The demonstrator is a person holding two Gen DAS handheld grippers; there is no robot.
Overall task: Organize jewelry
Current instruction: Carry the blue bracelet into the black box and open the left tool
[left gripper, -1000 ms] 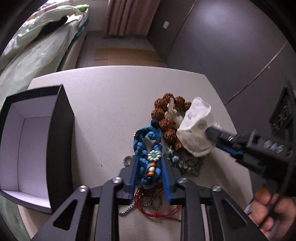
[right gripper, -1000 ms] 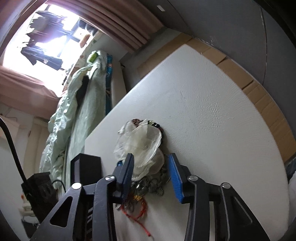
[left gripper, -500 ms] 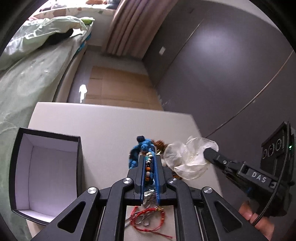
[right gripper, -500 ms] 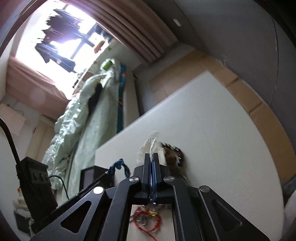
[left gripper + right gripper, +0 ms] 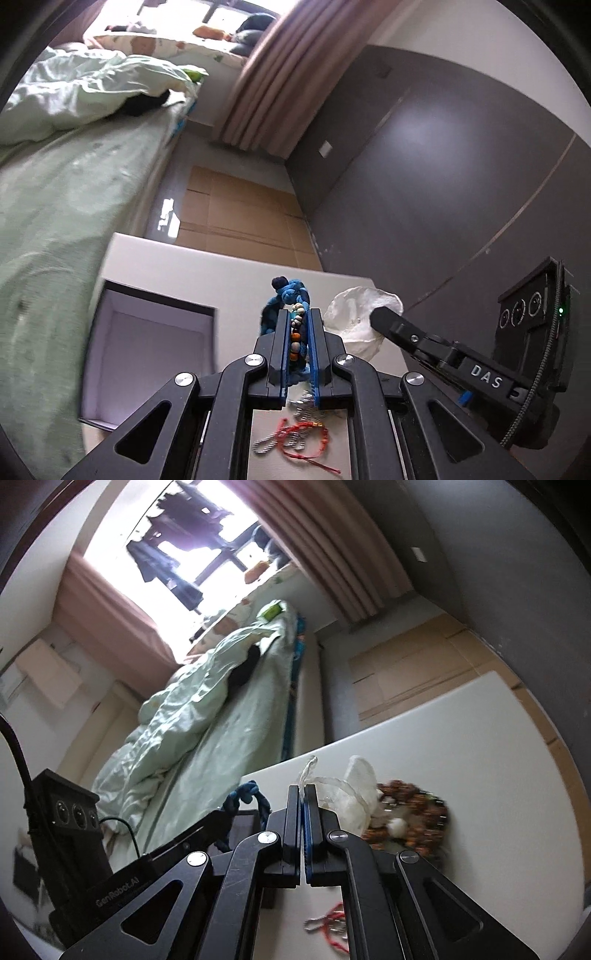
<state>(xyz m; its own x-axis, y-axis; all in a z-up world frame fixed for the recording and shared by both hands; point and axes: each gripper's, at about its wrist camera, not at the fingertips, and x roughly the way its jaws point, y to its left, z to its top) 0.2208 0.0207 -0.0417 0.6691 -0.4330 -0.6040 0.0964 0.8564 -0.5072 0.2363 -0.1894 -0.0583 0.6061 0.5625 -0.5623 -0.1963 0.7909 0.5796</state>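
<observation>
My left gripper [image 5: 298, 314] is shut on a blue braided bracelet [image 5: 291, 295] with white and orange beads and holds it above the white table [image 5: 236, 273]. My right gripper [image 5: 303, 790] is shut on a sheer white pouch [image 5: 354, 797] and holds it lifted; the pouch also shows in the left wrist view [image 5: 354, 325]. A brown bead bracelet [image 5: 413, 812] lies on the table under the pouch. A red cord [image 5: 303, 443] and a silver chain [image 5: 266, 445] lie below my left gripper. An open black box [image 5: 147, 347] with a pale lining stands at the left.
A bed with green bedding [image 5: 66, 177] runs along the table's left side. Cardboard sheets [image 5: 236, 218] cover the floor beyond the table's far edge. A grey wall [image 5: 443, 166] stands at the right.
Both grippers closed on their items and rose from the table. The blue bracelet and the white pouch came up off the jewelry pile, which now sits lower in view.
</observation>
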